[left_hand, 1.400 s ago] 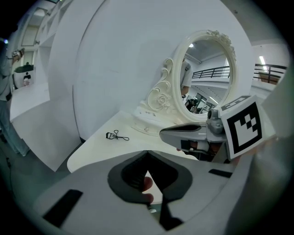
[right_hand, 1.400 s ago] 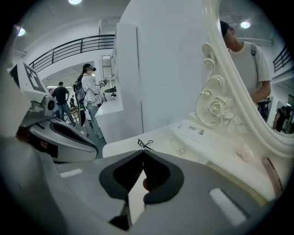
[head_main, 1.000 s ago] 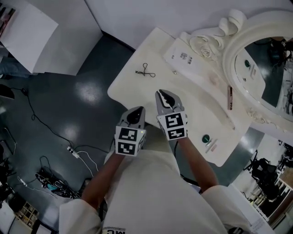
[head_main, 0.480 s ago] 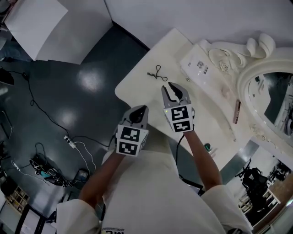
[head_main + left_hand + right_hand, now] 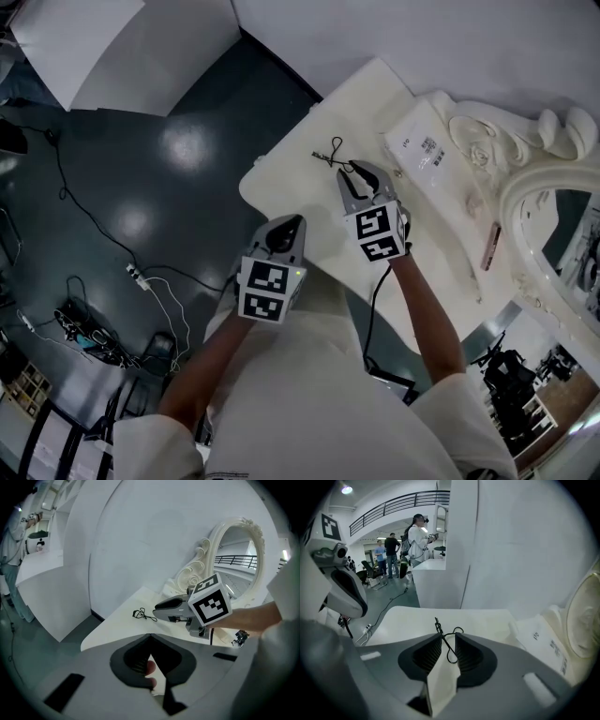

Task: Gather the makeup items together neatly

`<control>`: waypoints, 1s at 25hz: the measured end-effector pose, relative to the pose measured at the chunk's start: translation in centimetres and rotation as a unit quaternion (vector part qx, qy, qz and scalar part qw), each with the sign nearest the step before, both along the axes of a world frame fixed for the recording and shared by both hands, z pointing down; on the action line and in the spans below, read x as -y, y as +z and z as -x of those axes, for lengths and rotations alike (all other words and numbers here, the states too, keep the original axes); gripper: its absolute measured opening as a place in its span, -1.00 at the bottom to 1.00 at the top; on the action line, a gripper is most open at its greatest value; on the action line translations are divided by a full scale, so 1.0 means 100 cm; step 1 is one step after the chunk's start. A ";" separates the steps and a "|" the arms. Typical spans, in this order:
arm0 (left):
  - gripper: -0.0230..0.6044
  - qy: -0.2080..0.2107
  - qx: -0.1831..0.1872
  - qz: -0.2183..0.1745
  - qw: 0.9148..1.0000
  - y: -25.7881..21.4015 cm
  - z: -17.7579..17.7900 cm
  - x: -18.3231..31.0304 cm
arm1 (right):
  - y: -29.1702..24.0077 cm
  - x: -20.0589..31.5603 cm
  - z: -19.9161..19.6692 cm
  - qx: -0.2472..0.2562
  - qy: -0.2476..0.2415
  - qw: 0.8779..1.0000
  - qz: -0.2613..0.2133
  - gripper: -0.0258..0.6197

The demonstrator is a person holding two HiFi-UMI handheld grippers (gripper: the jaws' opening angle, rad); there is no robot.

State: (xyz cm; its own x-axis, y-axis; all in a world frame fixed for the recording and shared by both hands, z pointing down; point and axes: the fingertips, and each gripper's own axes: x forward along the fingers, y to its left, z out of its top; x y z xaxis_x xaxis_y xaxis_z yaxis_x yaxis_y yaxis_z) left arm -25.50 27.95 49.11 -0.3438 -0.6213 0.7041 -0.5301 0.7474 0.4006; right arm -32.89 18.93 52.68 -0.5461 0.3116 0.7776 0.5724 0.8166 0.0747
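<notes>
Step in hand: approach to a first pick-up, the eyelash curler (image 5: 328, 155). Location: flat on the tabletop (image 5: 295, 202) near its corner at the head view's upper left, well apart from the other items. Right gripper (image 5: 448, 638): angled down at the curler, tips just short of it. Its fingers (image 5: 425, 654) have just been opening and stand narrowly apart, with the curler's loop handles showing in the gap, not pinched. Left gripper (image 5: 150, 637): held back over the tabletop's near edge, fingers together at the tips, nothing evidently held. Next move, as judged: lower the right gripper until the fingers straddle the handles, close, then carry the curler toward the packet (image 5: 424, 150) and the slim stick (image 5: 489, 246) by the mirror frame (image 5: 487, 141). Cautions: the curler is thin and lies flush, so the tips probably have to reach the surface, and the narrow opening leaves little margin for aim. Materials: curler, black metal wire, looped handles, likely light and apt to pivot when nudged. Packet, flat, white, rectangular, matte, small printed label. Stick, slender, pinkish metallic sheen. Tabletop, smooth, off-white, rounded corners. Mirror frame, cream, carved scrolls and a rose in relief. Finger pads, dark, ribbed.
</notes>
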 end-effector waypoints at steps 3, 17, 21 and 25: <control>-0.94 -0.004 -0.005 0.001 1.000 0.004 0.003 -0.001 | 0.010 -0.002 0.002 -0.013 -0.036 0.999 -0.018 -0.72; -0.94 -0.025 -0.019 0.005 0.999 0.019 0.012 -0.010 | 0.041 -0.009 0.006 -0.052 -0.166 0.982 -0.075 -0.72; -0.94 -0.028 -0.021 0.006 0.999 0.019 0.012 -0.014 | 0.044 -0.011 0.006 -0.061 -0.179 0.979 -0.081 -0.73; -0.94 -0.033 -0.021 0.006 0.999 0.018 0.013 -0.019 | 0.047 -0.015 0.004 -0.062 -0.188 0.976 -0.091 -0.79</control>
